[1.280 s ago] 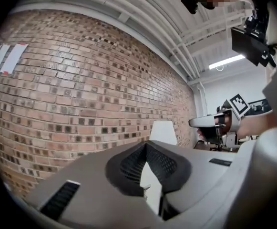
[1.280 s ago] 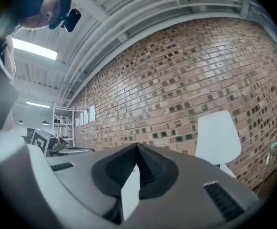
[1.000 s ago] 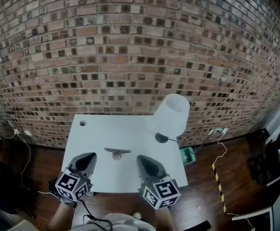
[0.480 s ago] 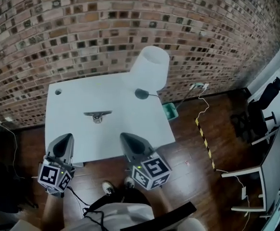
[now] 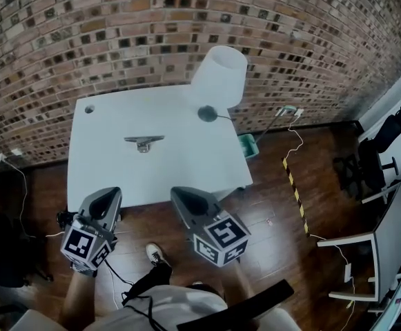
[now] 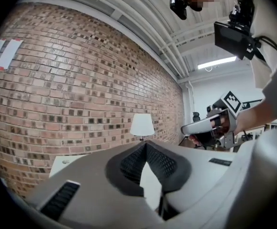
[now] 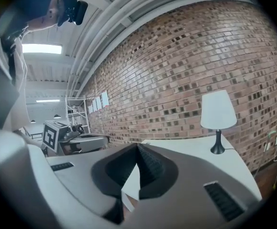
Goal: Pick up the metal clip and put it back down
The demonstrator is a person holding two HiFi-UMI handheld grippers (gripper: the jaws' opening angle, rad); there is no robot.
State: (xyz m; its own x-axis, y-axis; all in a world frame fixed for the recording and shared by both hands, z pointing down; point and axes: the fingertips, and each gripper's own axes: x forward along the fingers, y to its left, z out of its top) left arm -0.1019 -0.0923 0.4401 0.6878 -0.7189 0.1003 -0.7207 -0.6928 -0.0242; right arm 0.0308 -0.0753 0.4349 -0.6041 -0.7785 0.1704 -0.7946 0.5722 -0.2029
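The metal clip [image 5: 143,142] lies on the white table [image 5: 186,171], left of its middle, in the head view. Both grippers hang in front of the table's near edge, well short of the clip. My left gripper [image 5: 108,197] is shut with nothing in it; in the left gripper view its jaws [image 6: 145,144] meet at the tips. My right gripper [image 5: 181,196] is also shut and empty, its jaws [image 7: 137,147] touching at the tips. Neither gripper view shows the clip.
A white lamp [image 5: 219,76] with a dark base [image 5: 208,114] stands at the table's far right corner. A small round hole [image 5: 88,108] marks the far left corner. A brick wall [image 5: 152,33] runs behind the table. A green bin [image 5: 249,145] and cables lie on the wooden floor to the right.
The head view has tilted down and back, so the table and clip sit farther from the grippers. Both grippers have pulled back from over the table to in front of its near edge.
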